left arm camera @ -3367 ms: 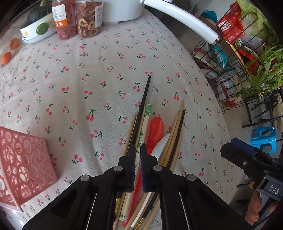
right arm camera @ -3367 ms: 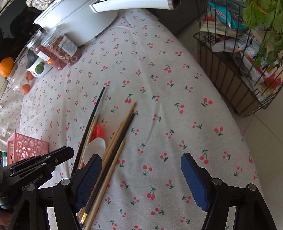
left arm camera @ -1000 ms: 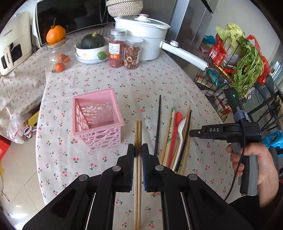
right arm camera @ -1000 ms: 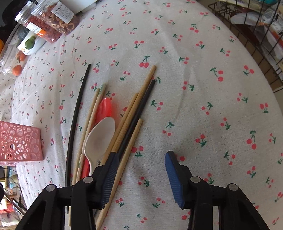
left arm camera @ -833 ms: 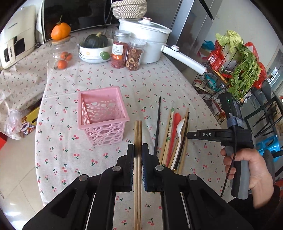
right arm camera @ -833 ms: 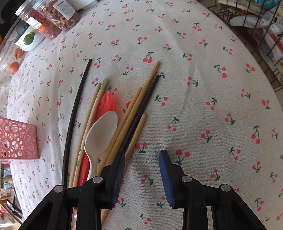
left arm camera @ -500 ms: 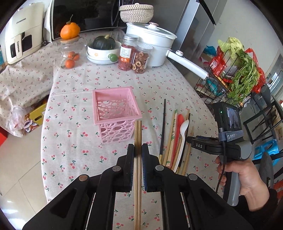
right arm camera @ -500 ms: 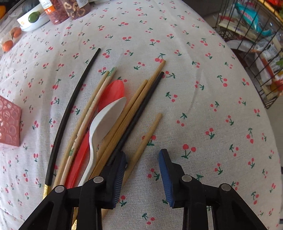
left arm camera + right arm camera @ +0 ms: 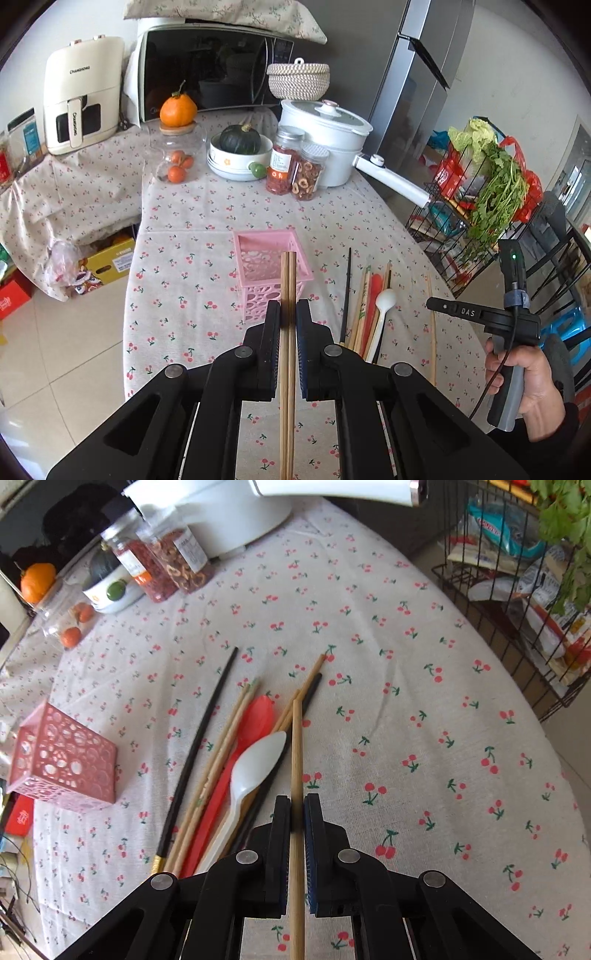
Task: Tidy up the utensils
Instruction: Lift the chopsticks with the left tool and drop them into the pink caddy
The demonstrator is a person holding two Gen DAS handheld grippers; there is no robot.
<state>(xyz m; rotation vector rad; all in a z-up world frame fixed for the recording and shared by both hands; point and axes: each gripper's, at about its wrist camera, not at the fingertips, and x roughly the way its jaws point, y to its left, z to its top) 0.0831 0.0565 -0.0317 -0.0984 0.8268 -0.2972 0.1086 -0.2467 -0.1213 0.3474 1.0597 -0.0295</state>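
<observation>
1. while the left gripper (image 9: 287, 332) at the lower centre of the left wrist view pinches a pair of light wooden chopsticks (image 9: 287, 295) between its black jaws, the sticks run straight up the frame, and their far tips appear over the near rim of the pink perforated plastic basket (image 9: 258, 251).
2. the basket stands upright on the cherry-print tablecloth (image 9: 207, 221), mid-frame in the left view and at the left edge of the right wrist view.
3. the right gripper (image 9: 297, 812), lower centre of its own view, has just been closing and now clamps a single light wooden chopstick (image 9: 297, 746), which points up the frame with its tip over the pile.
4. the loose pile lies left of centre in the right view: a long black chopstick (image 9: 201, 738) farthest left, then pale paired chopsticks (image 9: 221, 746), a red plastic spoon (image 9: 255, 720), a white plastic spoon (image 9: 258, 760), and further wooden and black sticks partly under them.
5. in the left view one more wooden chopstick (image 9: 431, 332) lies alone on the cloth, right of the pile.
6. a hand (image 9: 532, 387) grips the right tool's handle at the lower right of the left view.
7. two clear jars of dried red food (image 9: 295, 170) and a white lidded pot (image 9: 325, 140) stand at the upper centre of the left view.
</observation>
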